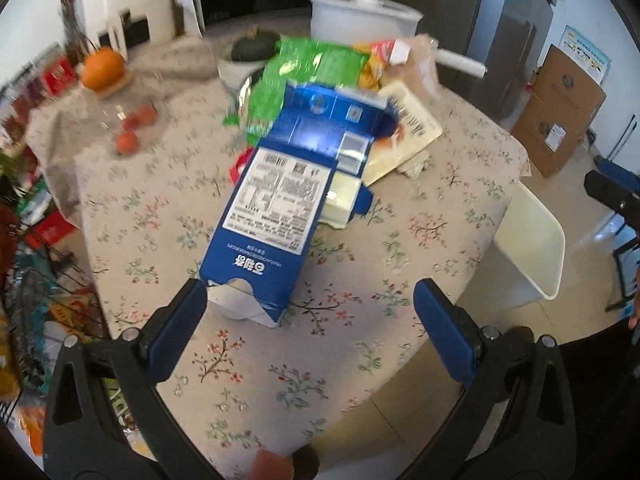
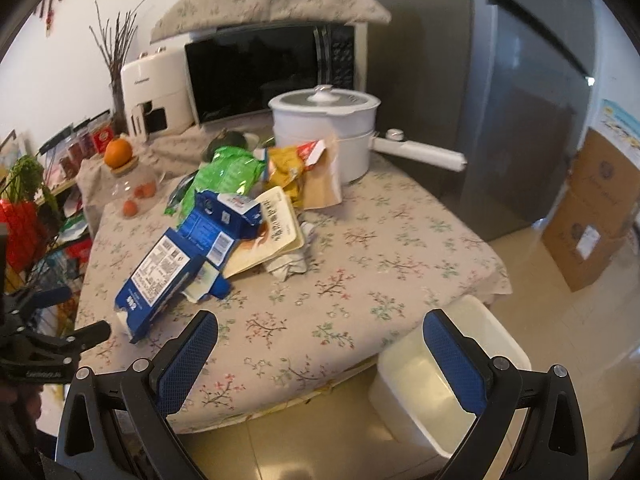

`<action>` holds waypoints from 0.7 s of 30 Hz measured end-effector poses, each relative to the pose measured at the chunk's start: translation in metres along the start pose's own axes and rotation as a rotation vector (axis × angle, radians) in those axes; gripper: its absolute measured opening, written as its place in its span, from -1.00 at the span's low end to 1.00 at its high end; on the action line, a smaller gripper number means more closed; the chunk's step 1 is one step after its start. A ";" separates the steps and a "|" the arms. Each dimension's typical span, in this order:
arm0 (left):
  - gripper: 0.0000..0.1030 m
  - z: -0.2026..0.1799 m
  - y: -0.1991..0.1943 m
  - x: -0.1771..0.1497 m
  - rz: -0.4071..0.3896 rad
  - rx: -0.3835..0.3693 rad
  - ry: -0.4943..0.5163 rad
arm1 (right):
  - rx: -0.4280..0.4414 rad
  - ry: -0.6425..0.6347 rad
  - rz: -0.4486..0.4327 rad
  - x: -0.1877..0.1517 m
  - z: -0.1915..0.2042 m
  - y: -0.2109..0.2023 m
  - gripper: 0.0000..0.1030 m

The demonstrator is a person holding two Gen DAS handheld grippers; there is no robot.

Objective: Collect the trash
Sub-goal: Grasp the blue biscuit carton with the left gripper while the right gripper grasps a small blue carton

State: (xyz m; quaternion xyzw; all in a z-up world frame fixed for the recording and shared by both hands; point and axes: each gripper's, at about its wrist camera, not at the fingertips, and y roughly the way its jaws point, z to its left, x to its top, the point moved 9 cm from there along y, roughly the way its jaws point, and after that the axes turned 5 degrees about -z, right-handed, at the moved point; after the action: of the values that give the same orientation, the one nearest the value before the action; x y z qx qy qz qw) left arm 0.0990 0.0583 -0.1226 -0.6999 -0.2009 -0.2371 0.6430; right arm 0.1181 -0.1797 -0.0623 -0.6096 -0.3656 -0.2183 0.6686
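On the floral tablecloth (image 1: 420, 240), blue carton (image 1: 272, 208) lies just ahead of wide-open, empty left hand-held gripper (image 1: 310, 300).

left tool (image 1: 310, 300) jaws apart | blue carton (image 1: 276, 216) just ahead, on table (image 1: 360, 340)

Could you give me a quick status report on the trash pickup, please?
Both grippers open: left gripper lined up on the blue carton, right gripper empty. Wrappers piled behind it. White bin beside the table, path clear.
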 end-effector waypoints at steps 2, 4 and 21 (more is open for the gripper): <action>0.99 0.005 0.018 -0.002 0.040 -0.040 -0.012 | 0.013 -0.025 0.031 0.007 0.003 0.015 1.00; 0.99 0.012 0.036 -0.002 0.069 -0.056 -0.004 | 0.026 -0.040 0.057 0.012 0.007 0.031 1.00; 0.99 0.032 0.113 -0.001 0.193 0.035 0.142 | 0.063 -0.047 0.195 -0.007 0.003 0.099 1.00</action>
State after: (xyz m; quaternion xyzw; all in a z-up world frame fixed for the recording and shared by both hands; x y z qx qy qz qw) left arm 0.1672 0.0798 -0.2160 -0.6861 -0.0905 -0.2196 0.6876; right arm 0.1864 -0.1615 -0.1327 -0.6259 -0.3267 -0.1262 0.6968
